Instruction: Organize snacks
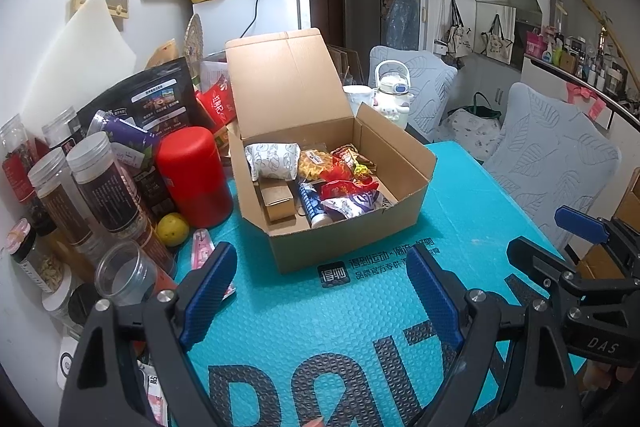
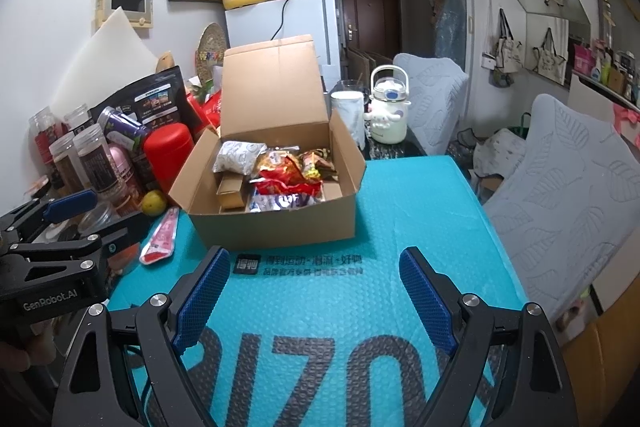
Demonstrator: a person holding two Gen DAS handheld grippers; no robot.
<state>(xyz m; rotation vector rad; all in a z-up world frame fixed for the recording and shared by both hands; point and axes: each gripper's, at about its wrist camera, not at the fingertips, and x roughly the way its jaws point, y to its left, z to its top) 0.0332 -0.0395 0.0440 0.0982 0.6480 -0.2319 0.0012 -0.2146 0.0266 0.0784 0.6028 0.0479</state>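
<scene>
While unheld, snacks in box

open snack box (lid up), red canister

Teal mat carries cardboard box, jars.
</scene>
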